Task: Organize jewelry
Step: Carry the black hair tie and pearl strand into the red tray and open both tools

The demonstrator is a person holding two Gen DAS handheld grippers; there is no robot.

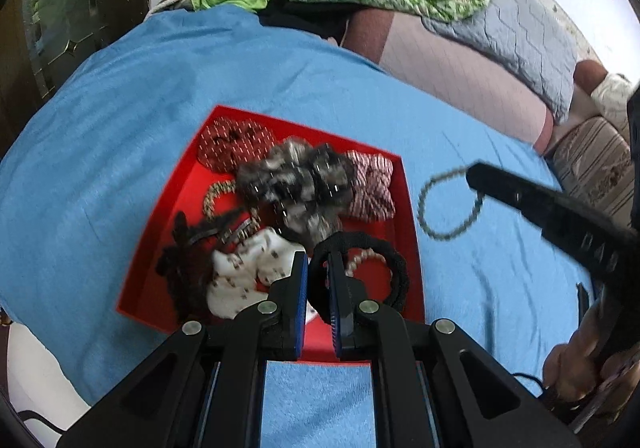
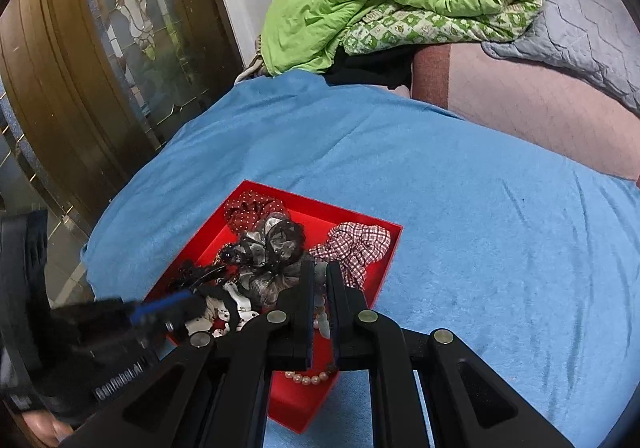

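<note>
left gripper [image 1: 318, 268] pinching black hair tie [image 1: 394, 268], red tray [image 1: 412, 248]

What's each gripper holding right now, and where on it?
Left gripper pinches the black hair tie at its left edge, over the red tray. Right gripper carries the green beaded bracelet, gripped at one side of the loop.

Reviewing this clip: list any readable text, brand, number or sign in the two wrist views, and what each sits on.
"GenRobot.AI", as best it reads (blurred, last letters unsure): white lettering on the black body of the left gripper, seen in the right wrist view.
No other text can be read: none shows on the red tray, the blue cloth or the right gripper.
</note>
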